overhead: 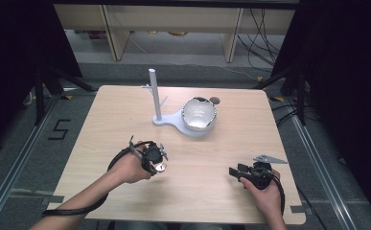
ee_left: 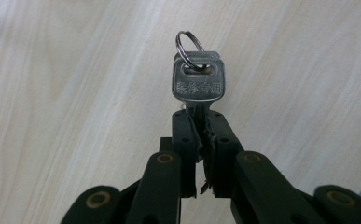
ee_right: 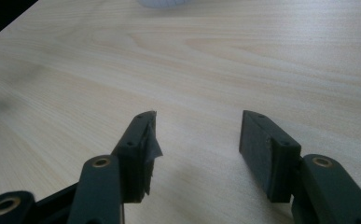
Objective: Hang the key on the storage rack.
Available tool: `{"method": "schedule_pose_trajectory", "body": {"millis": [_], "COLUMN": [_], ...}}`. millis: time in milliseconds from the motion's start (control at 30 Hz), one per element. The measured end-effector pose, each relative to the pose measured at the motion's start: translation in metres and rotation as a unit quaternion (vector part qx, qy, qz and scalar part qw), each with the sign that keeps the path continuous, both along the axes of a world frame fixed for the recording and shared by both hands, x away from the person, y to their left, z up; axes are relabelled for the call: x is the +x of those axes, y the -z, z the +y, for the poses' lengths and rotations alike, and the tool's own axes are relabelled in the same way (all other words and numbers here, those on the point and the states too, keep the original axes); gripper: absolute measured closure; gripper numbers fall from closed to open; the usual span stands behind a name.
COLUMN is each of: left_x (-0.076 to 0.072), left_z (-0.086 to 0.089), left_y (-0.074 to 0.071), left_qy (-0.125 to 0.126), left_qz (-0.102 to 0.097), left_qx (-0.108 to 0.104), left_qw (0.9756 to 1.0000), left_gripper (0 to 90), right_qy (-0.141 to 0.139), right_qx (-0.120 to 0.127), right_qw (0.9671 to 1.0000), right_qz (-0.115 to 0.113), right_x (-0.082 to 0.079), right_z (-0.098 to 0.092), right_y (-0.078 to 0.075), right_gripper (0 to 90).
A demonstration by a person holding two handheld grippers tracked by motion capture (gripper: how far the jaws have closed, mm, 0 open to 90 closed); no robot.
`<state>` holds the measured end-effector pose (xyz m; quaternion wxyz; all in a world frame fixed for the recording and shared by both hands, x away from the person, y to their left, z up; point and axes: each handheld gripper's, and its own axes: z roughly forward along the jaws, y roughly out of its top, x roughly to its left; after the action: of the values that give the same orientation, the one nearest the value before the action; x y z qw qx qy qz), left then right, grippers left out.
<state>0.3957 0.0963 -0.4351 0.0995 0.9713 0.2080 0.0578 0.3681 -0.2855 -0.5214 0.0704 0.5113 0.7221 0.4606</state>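
A light wooden table (overhead: 125,115) seen from above, with a person's forearms entering from the near edge. On the left, the left gripper (overhead: 156,160) is held just above the tabletop, its jaws clamped tight on the blade of a small silver key (ee_left: 198,83); in the left gripper view the key's long axis runs straight out in line with the jaws, its stamped head and a thin split ring (ee_left: 190,44) sticking out beyond the tips, free of the wood below. Farther back, near the table's middle, stands a white rack (overhead: 156,98) with an upright post and short side pegs, and just right of the post, on the same white base, sits a shiny metal bowl (overhead: 199,114). The rack lies ahead of and slightly right of the key, so the left hand is clearly the nearer one to it. On the right, well apart from the rack, the right gripper (overhead: 235,171) rests low by the near edge, jaws spread wide with nothing between them
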Motion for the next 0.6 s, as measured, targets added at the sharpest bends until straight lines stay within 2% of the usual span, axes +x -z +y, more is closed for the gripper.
{"method": "schedule_pose_trajectory", "body": {"millis": [33,200,400,467,500,533,567,600], "left_x": [0.002,0.010,0.017,0.020,0.022,0.023,0.025,0.026], "left_z": [0.004,0.017,0.031,0.034,0.037,0.038,0.040,0.041], "left_y": [-0.001,-0.005,-0.009,-0.012,-0.014,-0.016,-0.018,-0.019], "left_qy": [-0.006,-0.029,-0.060,-0.068,-0.071,-0.075,-0.076,-0.083], "left_qz": [-0.001,-0.014,-0.024,-0.030,-0.034,-0.038,-0.046,-0.046], "left_qx": [-0.003,-0.009,-0.032,-0.039,-0.041,-0.045,-0.049,-0.052], "left_qw": [1.0000,0.9994,0.9974,0.9964,0.9960,0.9954,0.9949,0.9941], "left_gripper": [83.1,83.1,83.1,83.1,83.1,83.1,83.1,83.1], "right_qy": [0.002,0.000,0.003,0.003,-0.001,0.004,0.004,0.002], "right_qx": [-0.004,0.001,0.010,-0.002,0.005,0.001,0.013,0.019], "right_qw": [1.0000,1.0000,0.9999,1.0000,1.0000,1.0000,0.9998,0.9998], "right_qz": [0.006,0.005,0.010,0.003,0.001,0.008,0.017,0.009], "right_x": [-0.001,0.000,-0.001,0.000,0.000,0.000,-0.002,0.000], "right_z": [0.000,-0.001,0.000,-0.002,-0.002,-0.002,-0.001,-0.001], "right_y": [-0.001,-0.001,-0.001,0.000,0.000,-0.001,-0.002,0.000], "right_gripper": [47.0,47.0,47.3,47.3,47.2,47.3,47.2,47.3]}}
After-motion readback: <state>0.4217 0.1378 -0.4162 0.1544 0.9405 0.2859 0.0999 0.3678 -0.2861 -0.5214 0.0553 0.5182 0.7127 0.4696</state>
